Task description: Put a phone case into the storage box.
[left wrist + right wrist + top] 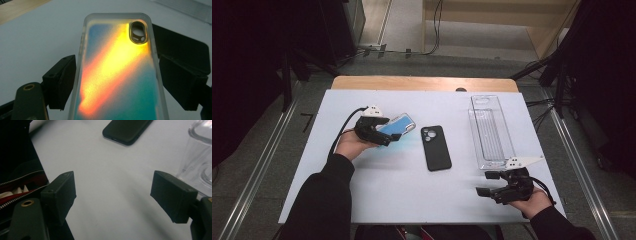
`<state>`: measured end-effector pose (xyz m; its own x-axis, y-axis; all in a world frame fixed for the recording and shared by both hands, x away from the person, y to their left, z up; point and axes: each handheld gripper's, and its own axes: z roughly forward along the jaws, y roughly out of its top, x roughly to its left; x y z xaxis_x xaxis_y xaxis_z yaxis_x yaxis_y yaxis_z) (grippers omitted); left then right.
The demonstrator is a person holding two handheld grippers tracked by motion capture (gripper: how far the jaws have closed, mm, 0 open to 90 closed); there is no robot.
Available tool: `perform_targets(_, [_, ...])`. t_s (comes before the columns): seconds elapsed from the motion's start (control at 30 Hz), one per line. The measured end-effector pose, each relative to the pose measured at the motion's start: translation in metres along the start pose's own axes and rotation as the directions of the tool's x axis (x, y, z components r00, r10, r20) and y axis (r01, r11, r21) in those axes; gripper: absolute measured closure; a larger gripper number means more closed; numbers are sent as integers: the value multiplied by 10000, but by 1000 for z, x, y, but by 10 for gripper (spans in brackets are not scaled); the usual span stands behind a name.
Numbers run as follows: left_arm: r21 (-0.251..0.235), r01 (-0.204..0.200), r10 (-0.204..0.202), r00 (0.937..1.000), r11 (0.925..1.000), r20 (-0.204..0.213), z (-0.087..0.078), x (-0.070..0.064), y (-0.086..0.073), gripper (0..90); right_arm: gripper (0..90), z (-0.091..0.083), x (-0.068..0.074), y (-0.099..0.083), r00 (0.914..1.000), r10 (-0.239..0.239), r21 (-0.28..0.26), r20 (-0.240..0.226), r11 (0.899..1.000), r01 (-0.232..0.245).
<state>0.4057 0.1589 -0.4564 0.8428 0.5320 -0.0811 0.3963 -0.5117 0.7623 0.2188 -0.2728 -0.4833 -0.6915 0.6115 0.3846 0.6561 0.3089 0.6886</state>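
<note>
The colourful case (117,72) sits between the jaws of my left gripper (379,131), pinched across its width, camera hole pointing away from me. In the high view it is tilted and looks raised off the white table (377,190), at the left half, just left of the black case (435,147), which lies flat near the middle. So I judge the pick-up done for 1 of the 2 cases, and carrying and setting it down is left. The clear tray (490,132) stands at the right side with nothing in it that I can make out, and it looks the likely place to put both. My right gripper (492,184) waits near the table's front right corner, jaws spread wide around nothing, just below the tray's near end.
</note>
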Motion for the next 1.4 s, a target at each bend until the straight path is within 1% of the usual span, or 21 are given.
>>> perform_targets(0.03, [-5, 7, -7, 10000, 10000, -89, -2, -2, 2, 174, 184, 0, 1, 0, 10000, -29, -19, -29, 10000, 29])
perform_targets(0.17, [-69, 455, -456, 9987, 9989, -209, -7, -14, 8, 173, 185, 1, 4, 3, 9999, -96, -63, -131, 9999, 96])
perform_targets(0.23, [-106, 517, -520, 9983, 9986, -262, -8, -17, 9, 173, 184, 2, 4, 3, 9999, -73, -72, -133, 9999, 72])
perform_targets(0.27, [-231, 637, -647, 9969, 9977, -450, -10, -25, 10, 174, 184, 1, 4, 4, 9999, -57, -97, -105, 9999, 56])
perform_targets(0.37, [-446, 946, -972, 9936, 9945, -582, -12, -35, 10, 173, 184, 1, 6, 5, 9999, -57, -202, -86, 9998, 55])
perform_targets(0.47, [-583, 1342, -1382, 9878, 9892, -722, -14, -42, 10, 173, 184, 0, 7, 7, 9999, 57, -355, -93, 9994, -60])
perform_targets(0.53, [-577, 1431, -1482, 9843, 9880, -956, -16, -47, 9, 173, 184, -1, 8, 8, 9999, 73, -387, -95, 9992, -77])
perform_targets(0.57, [-618, 1556, -1616, 9810, 9859, -1076, -17, -51, 9, 173, 184, -1, 9, 9, 9999, 82, -420, -81, 9991, -85])
perform_targets(0.63, [-683, 1689, -1759, 9778, 9833, -1143, -19, -55, 8, 173, 184, 0, 9, 10, 9999, 109, -493, -109, 9987, -114])
perform_targets(0.7, [-851, 1854, -1958, 9709, 9790, -1380, -22, -59, 6, 173, 183, 0, 10, 11, 9997, 216, -530, -68, 9984, -219])
perform_targets(0.77, [-929, 1957, -2078, 9672, 9762, -1458, -24, -62, 5, 173, 183, 0, 10, 11, 9996, 288, -603, -27, 9978, -289])
perform_targets(0.8, [-1018, 2063, -2202, 9634, 9732, -1527, -25, -65, 4, 173, 183, 0, 10, 11, 9997, 242, -643, 18, 9976, -240])
perform_targets(0.83, [-1018, 2063, -2202, 9634, 9732, -1527, -25, -65, 4, 173, 183, 0, 10, 12, 9996, 270, -692, 38, 9972, -267])
perform_targets(0.87, [-1110, 2216, -2370, 9594, 9688, -1531, -27, -67, 2, 173, 183, 0, 10, 12, 9995, 305, -729, 51, 9969, -300])
perform_targets(1.0, [-1281, 2400, -2598, 9505, 9623, -1705, -28, -75, -4, 173, 183, 0, 12, 15, 9987, 469, -910, 178, 9948, -451])
perform_targets(1.07, [-1296, 2400, -2610, 9480, 9621, -1822, -27, -78, -6, 173, 183, 0, 12, 16, 9980, 570, -969, 264, 9938, -542])
perform_targets(1.23, [-1566, 2597, -2880, 9367, 9529, -1993, -27, -87, -12, 173, 183, 0, 13, 21, 9971, 703, -1071, 308, 9920, -666])
perform_targets(1.3, [-1611, 2642, -2934, 9352, 9509, -1982, -27, -88, -12, 173, 183, 0, 14, 24, 9966, 770, -1161, 284, 9905, -732])
perform_targets(1.33, [-1745, 2787, -3109, 9297, 9444, -1976, -28, -90, -13, 173, 184, 0, 14, 25, 9966, 768, -1204, 286, 9901, -728])
perform_targets(1.37, [-1859, 2871, -3219, 9261, 9397, -1970, -28, -92, -14, 173, 185, 0, 15, 26, 9970, 725, -1231, 262, 9900, -688])
perform_targets(1.4, [-1892, 2864, -3226, 9247, 9393, -2019, -28, -94, -14, 173, 185, 0, 16, 28, 9974, 665, -1234, 285, 9904, -625])
